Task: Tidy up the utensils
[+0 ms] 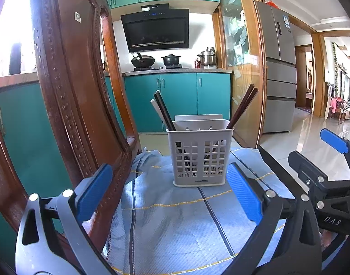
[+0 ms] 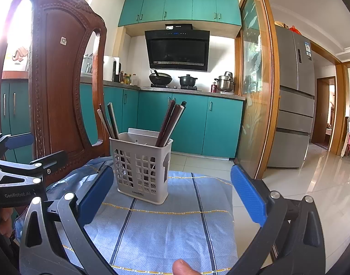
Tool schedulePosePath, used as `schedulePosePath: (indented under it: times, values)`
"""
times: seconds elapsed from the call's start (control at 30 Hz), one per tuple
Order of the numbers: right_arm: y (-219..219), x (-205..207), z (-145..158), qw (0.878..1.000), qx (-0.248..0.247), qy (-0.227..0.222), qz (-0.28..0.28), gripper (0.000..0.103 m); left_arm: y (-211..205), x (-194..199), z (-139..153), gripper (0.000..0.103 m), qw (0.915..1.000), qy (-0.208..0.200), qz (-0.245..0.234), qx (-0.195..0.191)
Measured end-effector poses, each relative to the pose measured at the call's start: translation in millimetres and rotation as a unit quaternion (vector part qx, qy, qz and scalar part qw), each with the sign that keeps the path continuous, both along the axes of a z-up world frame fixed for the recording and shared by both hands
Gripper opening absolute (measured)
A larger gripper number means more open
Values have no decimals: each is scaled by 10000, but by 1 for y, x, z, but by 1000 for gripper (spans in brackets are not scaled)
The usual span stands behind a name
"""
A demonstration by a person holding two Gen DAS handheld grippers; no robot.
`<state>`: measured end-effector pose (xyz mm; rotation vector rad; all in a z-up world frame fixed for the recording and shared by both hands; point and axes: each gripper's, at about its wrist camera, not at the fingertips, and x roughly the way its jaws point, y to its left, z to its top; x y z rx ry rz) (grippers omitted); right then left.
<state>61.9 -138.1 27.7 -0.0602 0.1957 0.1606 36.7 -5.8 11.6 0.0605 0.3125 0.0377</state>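
Observation:
A pale grey perforated utensil holder (image 1: 199, 153) (image 2: 143, 168) stands upright on a blue striped cloth (image 1: 170, 217) (image 2: 165, 224). Dark and white chopsticks (image 1: 162, 112) (image 2: 109, 121) lean out of its left side, and reddish-brown chopsticks (image 1: 242, 108) (image 2: 171, 122) lean out of its right side. My left gripper (image 1: 169, 193) is open in front of the holder with nothing between its blue pads. My right gripper (image 2: 172, 193) is open too, also short of the holder and empty. The right gripper's frame shows at the right edge of the left wrist view (image 1: 324, 178).
A carved wooden chair back (image 1: 67, 87) (image 2: 58, 87) rises close on the left of the cloth. Behind are teal kitchen cabinets (image 1: 177, 100), a stove with pots (image 1: 156, 60), a glass door (image 1: 241, 52), a steel fridge (image 2: 294, 98). A fingertip (image 2: 181, 267) shows at the bottom.

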Motion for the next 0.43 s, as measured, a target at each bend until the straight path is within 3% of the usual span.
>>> schedulePosePath:
  times: [0.3, 0.37, 0.43]
  values:
    - [-2, 2, -1, 10000, 15, 72, -2, 100, 1, -1, -2, 99, 10000, 13, 34, 30]
    - [-4, 11, -4, 9996, 49, 287, -40, 100, 3, 1, -2, 99, 9999, 95, 43, -30]
    - [-9, 33, -19, 9962, 89, 862, -66, 100, 4, 3, -2, 99, 9998, 176, 65, -88]
